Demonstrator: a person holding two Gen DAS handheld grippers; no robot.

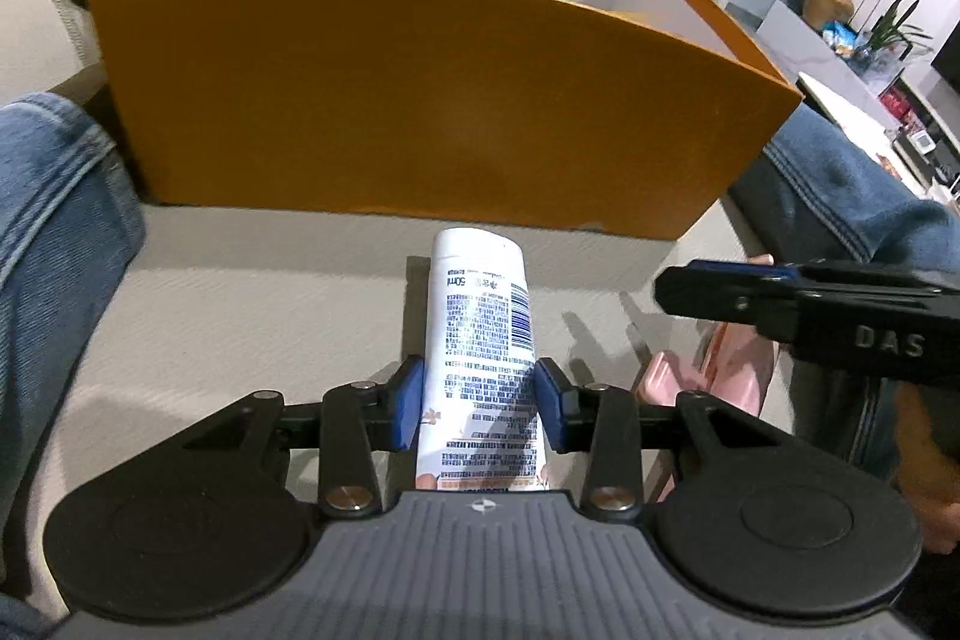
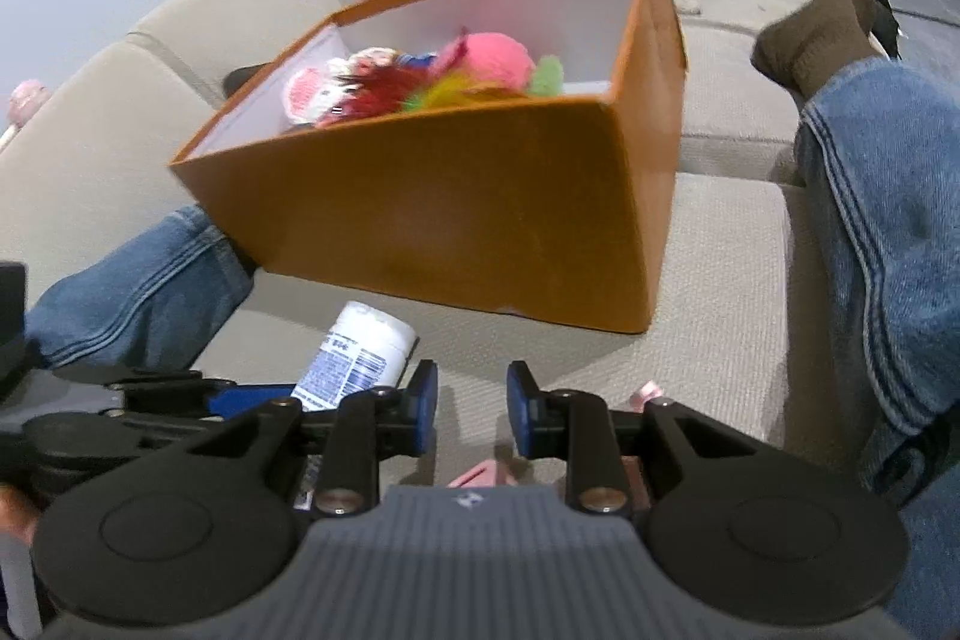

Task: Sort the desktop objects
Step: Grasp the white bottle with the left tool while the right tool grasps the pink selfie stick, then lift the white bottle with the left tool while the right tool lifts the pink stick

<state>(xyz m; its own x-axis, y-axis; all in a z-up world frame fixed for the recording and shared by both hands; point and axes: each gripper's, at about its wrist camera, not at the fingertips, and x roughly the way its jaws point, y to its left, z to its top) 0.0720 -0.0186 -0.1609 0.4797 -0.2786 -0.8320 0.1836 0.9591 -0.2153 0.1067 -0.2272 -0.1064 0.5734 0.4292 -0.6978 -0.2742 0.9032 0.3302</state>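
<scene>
Left jaws clamped on one white bottle (image 1: 480,340), right jaws apart, empty, before one orange box (image 1: 420,100).

One orange box (image 1: 420,100) stands on the sofa, and one white bottle (image 1: 480,340) lies before it. Two claws show: the left claw (image 1: 480,400) and the right claw (image 2: 471,415). Two denim-clad legs (image 2: 888,232) flank the box.
</scene>
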